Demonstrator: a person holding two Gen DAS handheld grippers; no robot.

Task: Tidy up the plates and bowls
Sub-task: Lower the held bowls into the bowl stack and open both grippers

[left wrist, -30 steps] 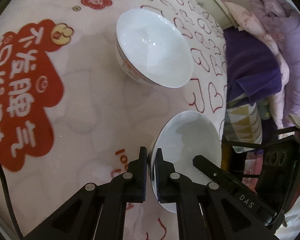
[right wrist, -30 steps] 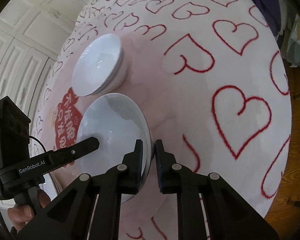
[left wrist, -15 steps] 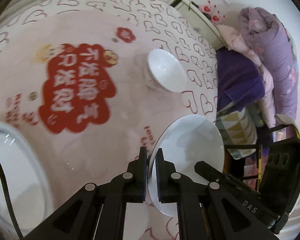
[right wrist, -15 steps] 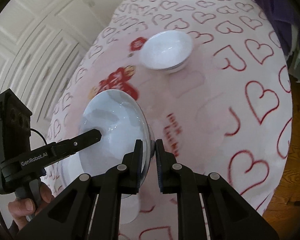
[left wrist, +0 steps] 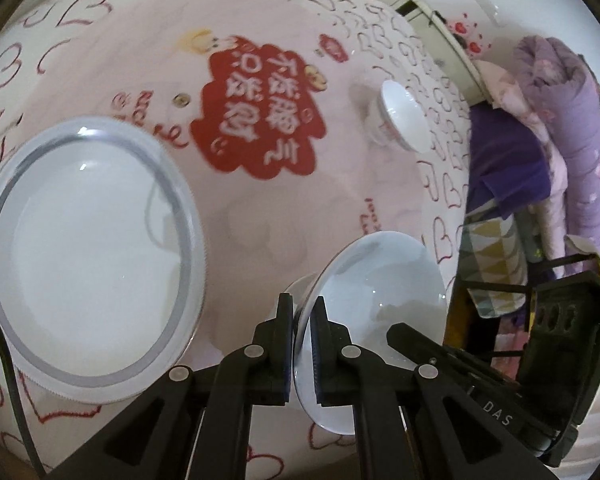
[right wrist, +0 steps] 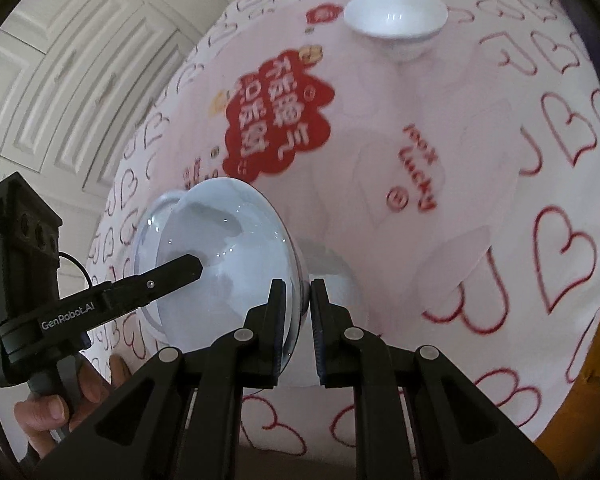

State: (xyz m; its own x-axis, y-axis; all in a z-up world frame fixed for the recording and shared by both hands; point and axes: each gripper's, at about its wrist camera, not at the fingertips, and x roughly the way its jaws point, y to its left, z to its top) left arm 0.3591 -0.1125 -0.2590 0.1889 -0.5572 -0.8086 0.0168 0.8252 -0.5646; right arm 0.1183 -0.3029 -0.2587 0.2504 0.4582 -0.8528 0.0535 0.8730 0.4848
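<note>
Left wrist view: both grippers, left (left wrist: 302, 344) and right (right wrist: 298, 320), clamp one bowl's (left wrist: 380, 280) rim, lifted beside the plate (left wrist: 88, 264). Another bowl (left wrist: 404, 116) sits far off, unsorted; stacking remains.

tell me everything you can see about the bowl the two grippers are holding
The held bowl is glossy white, ceramic-looking, round with a foot ring underneath. It is tilted steeply on edge above the heart-print tablecloth. The left gripper and right gripper each pinch its rim from opposite sides, jaws shut on it. It looks empty.
</note>
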